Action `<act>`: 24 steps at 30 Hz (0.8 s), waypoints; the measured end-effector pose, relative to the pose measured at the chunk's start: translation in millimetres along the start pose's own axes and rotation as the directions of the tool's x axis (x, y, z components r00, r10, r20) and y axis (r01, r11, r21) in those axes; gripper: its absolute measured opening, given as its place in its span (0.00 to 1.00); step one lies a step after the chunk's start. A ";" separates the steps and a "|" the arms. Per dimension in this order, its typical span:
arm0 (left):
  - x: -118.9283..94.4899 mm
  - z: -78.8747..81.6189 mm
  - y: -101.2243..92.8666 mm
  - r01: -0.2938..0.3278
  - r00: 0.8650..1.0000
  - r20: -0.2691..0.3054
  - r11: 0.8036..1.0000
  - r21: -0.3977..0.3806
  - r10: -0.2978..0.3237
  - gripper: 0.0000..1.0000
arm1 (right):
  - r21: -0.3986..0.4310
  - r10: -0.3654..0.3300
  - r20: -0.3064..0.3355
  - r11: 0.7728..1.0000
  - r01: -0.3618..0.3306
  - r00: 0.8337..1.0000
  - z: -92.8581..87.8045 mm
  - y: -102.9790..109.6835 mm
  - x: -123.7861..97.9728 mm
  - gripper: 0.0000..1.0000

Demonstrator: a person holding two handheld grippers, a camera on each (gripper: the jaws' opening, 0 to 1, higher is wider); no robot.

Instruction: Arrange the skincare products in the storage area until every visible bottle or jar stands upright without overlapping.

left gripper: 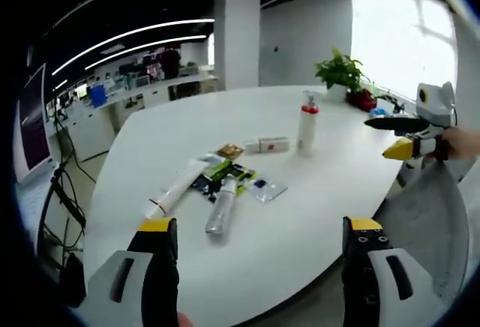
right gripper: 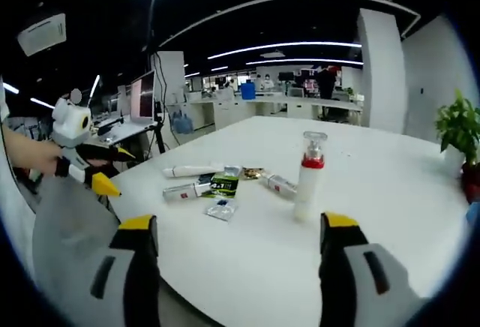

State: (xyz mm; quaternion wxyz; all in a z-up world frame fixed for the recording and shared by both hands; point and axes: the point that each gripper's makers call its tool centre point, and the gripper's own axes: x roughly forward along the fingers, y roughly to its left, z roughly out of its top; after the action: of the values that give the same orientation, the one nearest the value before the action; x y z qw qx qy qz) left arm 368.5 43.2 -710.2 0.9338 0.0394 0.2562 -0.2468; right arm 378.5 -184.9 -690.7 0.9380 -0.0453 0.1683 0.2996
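Both grippers were hovering off the edge of the white table (left gripper: 300,214), nothing in either one. The left gripper (left gripper: 262,241) had its yellow-tipped jaws spread wide apart, and so did the right gripper (right gripper: 236,237), empty space between the tips in both views. You could also spot each gripper from the other's camera, held out beside the table edge, well away from the products.

The only thing standing upright was the white pump bottle (left gripper: 307,123) with the red collar, out on its own toward the middle of the table. Right beside it in the left gripper view lay a small white and red box or tube (left gripper: 267,145), on its side.

The rest was a loose pile closer to the left gripper: a long white tube (left gripper: 178,189) lying flat, a clear bottle (left gripper: 223,207) on its side next to it, a black and green packet (left gripper: 225,177) underneath or touching them, a small clear sachet (left gripper: 264,188) just beside that, and a little brownish gold thing (left gripper: 229,150) I couldn't identify.

A green potted plant (left gripper: 341,70) sat at the far edge of the table. Office desks with monitors (right gripper: 225,102) were in the background.
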 end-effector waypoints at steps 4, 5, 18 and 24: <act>0.1 0.2 0.5 -0.005 1.000 -0.002 1.000 0.000 0.005 0.89 | -0.025 0.009 -0.009 1.000 -0.009 1.000 -0.8 2.6 1.7 0.87; 0.3 -0.1 0.6 -0.006 1.000 -0.004 1.000 0.003 0.006 0.89 | -0.031 0.007 -0.010 0.999 -0.008 1.000 -0.7 2.7 1.5 0.87; 5.8 -2.2 6.8 -0.005 1.000 -0.018 0.998 -0.057 0.004 0.88 | -0.024 -0.024 0.009 0.999 0.025 1.000 2.1 -3.0 -0.5 0.84; 15.3 -5.7 8.4 0.003 0.999 -0.036 0.997 -0.078 -0.006 0.87 | -0.007 -0.035 0.014 0.999 0.035 0.999 2.6 -6.3 -1.2 0.83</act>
State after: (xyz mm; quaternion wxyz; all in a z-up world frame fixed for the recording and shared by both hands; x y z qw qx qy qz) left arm 381.4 45.0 -723.2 0.9293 0.0066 0.2826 -0.2378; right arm 382.0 -190.2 -688.0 0.9441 -0.0494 0.1601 0.2840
